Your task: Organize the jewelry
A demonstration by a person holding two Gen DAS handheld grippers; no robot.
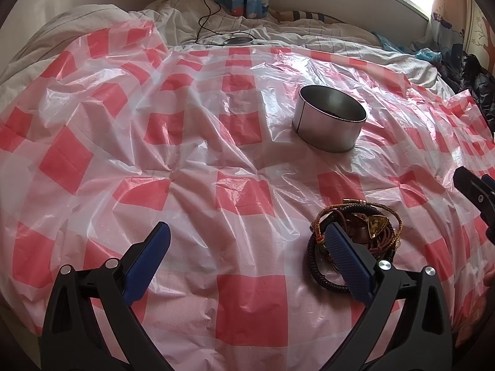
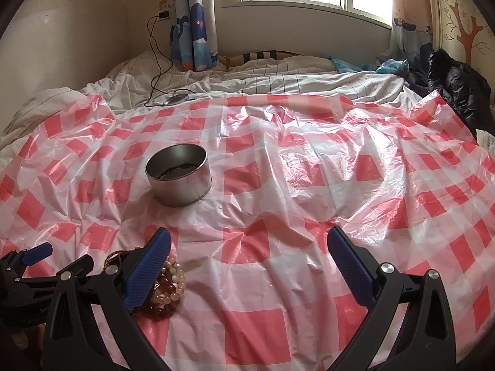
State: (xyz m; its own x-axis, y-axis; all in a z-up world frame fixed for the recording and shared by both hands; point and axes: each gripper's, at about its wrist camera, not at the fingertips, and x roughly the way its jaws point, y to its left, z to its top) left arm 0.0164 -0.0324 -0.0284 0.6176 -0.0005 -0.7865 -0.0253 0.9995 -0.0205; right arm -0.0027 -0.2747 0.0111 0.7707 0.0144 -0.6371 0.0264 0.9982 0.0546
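Note:
A pile of bracelets [image 1: 355,232] lies on the red-and-white checked plastic sheet [image 1: 216,154], with braided cords, a black braided band and an amber triangular piece. In the right wrist view the pile [image 2: 168,287] shows as beaded bracelets. A round metal tin [image 1: 329,119] stands open further back, with something dark inside [image 2: 178,171]. My left gripper [image 1: 247,247] is open and empty; its right finger overlaps the pile's left side. My right gripper [image 2: 249,253] is open and empty, its left finger over the pile. The right gripper's tip shows at the left view's right edge [image 1: 473,188].
The sheet covers a bed with a white striped duvet [image 2: 278,83]. A black cable and a round device [image 2: 174,99] lie behind the sheet. A black jacket [image 2: 458,89] sits at the far right. Curtains and a window are behind the bed.

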